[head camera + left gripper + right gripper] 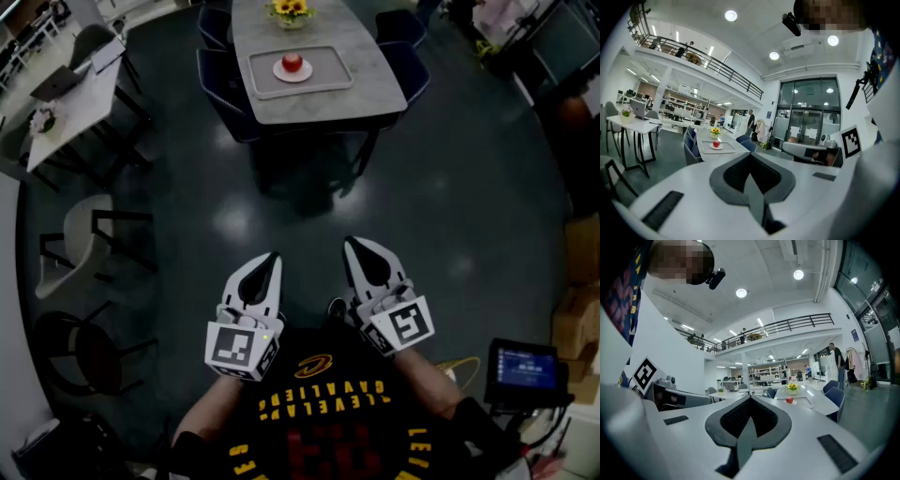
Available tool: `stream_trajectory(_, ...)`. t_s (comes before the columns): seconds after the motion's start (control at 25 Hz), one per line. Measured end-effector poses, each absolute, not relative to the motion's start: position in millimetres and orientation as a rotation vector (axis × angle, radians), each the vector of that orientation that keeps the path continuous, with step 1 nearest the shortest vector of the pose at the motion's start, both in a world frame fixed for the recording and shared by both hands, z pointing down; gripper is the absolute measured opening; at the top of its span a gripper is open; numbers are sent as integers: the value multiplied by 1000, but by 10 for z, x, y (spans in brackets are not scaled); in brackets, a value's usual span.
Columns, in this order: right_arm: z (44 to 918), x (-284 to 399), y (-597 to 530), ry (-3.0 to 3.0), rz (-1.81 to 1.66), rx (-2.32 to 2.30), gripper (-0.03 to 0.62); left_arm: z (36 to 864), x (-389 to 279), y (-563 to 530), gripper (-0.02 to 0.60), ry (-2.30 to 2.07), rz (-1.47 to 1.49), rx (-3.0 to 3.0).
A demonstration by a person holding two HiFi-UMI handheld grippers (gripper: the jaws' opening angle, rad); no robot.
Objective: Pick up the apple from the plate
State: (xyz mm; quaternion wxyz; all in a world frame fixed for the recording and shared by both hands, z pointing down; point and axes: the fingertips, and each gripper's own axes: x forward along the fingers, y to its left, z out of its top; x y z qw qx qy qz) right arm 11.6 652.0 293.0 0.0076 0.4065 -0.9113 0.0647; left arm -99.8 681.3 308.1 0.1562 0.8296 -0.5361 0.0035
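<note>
Far off, apple (292, 63) on plate (279, 74) (small, details unclear).

There is one apple (292, 62), one plate (292, 76), one tray (324, 71), one bunch of flowers (290, 8) and one grey table (281, 111). There are two grippers, the left gripper (271, 260) and the right gripper (352, 246).

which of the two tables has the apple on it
The grey table straight ahead, with the tray and yellow flowers; the apple sits on a plate there. The white table at left holds a laptop, no apple.
</note>
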Motion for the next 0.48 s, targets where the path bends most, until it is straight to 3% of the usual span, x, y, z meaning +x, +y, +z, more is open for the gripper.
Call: stream_trajectory(0.48, 2913, -142, 6433, -2794, 182, 1381, -3, 3075, -1396, 6788, 2, -1508, -31, 2401)
